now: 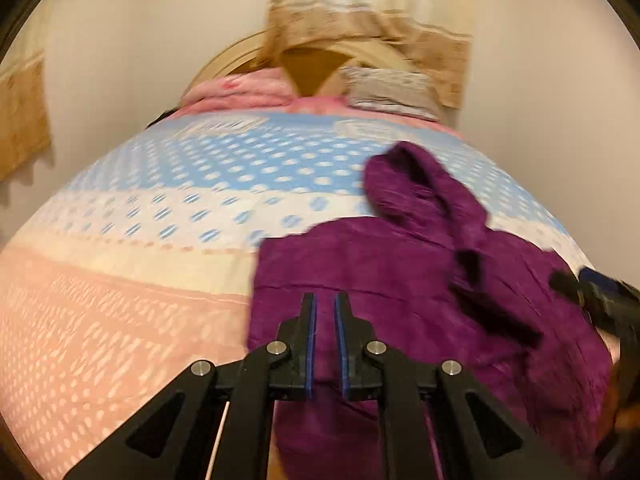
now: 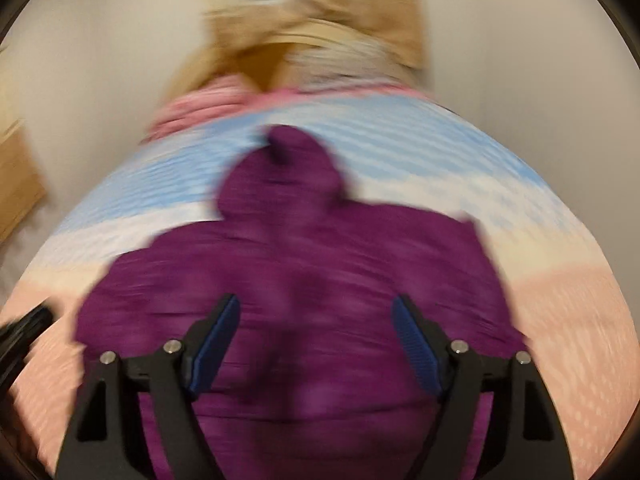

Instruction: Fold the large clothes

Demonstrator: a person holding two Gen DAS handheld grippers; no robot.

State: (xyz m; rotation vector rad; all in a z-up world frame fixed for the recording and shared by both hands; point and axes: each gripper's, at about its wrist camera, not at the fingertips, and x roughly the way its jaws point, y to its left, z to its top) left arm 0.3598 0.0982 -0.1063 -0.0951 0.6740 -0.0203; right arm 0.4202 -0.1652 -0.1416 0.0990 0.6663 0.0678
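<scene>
Jacket (image 2: 304, 280): purple, hooded, spread on the bed (image 1: 120, 280), hood toward the pillows (image 1: 384, 88).
Left tool (image 1: 325, 300): clenched, nothing visible between its blue pads, hanging over the jacket's left edge.
Right tool (image 2: 316, 308): spread wide, empty, above the jacket's middle.
Risk: both views are blurred; grabbing now could pinch the bedcover too, or catch one layer and skew the fold.

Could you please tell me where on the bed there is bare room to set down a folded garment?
The widest free patch is the pink and cream part of the bedspread, left of the purple jacket. The blue dotted band between the jacket's hood and the pillows is also bare. The jacket's side is crowded, and the pillows fill the head end.
</scene>
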